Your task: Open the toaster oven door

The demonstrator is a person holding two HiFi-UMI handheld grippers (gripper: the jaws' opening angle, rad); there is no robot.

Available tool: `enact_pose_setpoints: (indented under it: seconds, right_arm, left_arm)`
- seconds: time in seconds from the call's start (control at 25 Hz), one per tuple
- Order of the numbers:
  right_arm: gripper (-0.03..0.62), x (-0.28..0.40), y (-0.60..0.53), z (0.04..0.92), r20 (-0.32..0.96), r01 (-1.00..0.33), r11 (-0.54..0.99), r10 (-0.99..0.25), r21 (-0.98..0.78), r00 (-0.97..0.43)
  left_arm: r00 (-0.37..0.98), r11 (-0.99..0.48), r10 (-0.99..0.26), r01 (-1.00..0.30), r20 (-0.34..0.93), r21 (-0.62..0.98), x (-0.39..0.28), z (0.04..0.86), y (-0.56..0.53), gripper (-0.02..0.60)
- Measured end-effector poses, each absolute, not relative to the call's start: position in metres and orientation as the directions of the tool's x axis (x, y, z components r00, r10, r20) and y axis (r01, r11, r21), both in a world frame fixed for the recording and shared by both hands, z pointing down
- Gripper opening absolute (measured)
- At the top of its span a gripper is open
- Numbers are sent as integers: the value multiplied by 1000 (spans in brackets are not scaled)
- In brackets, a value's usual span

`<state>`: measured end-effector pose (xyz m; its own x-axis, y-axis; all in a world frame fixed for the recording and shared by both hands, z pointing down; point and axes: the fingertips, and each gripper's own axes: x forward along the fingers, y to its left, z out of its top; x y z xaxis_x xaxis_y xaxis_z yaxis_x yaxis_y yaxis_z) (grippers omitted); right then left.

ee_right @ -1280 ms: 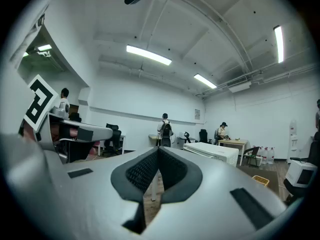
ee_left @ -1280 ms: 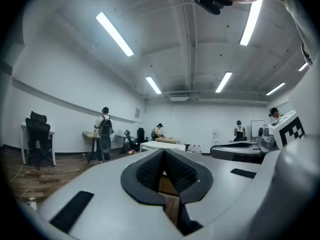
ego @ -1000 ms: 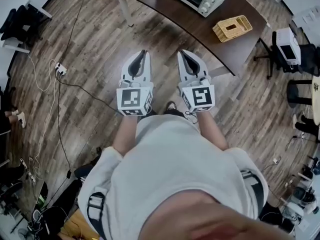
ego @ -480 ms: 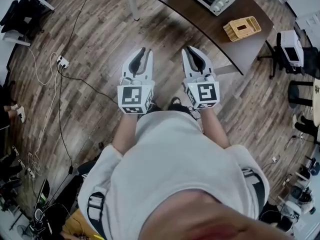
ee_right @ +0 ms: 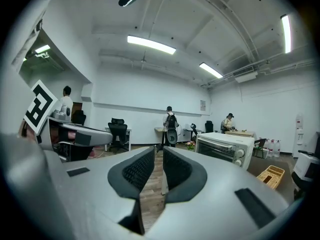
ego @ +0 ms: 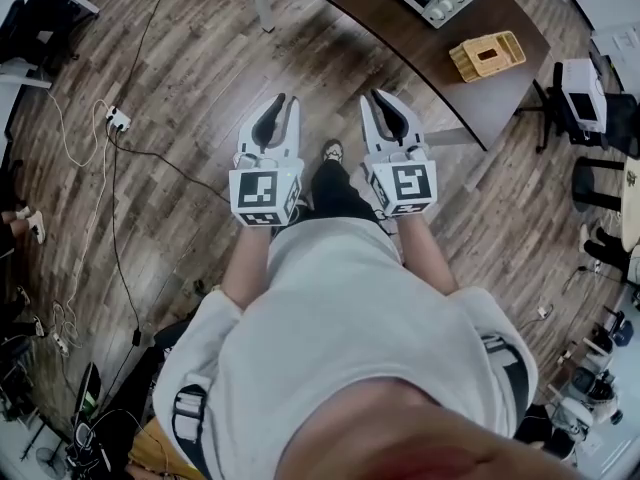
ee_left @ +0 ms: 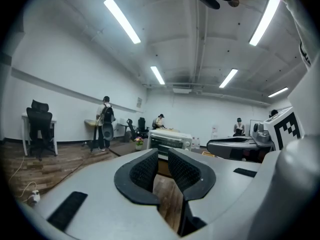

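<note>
Left hand-held gripper (ee_left: 162, 156), right hand-held gripper (ee_right: 158, 156): freshly parted, empty (toaster oven (ee_right: 222, 148) seemingly shut)

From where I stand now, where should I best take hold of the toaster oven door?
Probably the horizontal handle bar along the top edge of the door, approached from the front, which faces you. It spans the door, clear of the knobs on the right.

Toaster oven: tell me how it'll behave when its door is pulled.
The toaster oven looks boxy and flat-based, so tipping or rolling seems unlikely. It looks small and probably light, sitting near the table edge, so a pull may slide it. Its door handle looks rigid.
</note>
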<state>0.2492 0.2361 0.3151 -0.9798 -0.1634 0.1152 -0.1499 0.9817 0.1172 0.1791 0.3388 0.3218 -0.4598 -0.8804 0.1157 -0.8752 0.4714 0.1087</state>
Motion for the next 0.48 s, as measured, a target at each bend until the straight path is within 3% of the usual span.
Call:
enact_pose_setpoints:
  seconds: [0.48]
  right_arm:
    - [61, 160, 135, 322, 120, -111, 989, -122, 93, -985]
  left_arm:
    - [-472, 486, -870, -869, 142, 94, 92, 327, 235, 60]
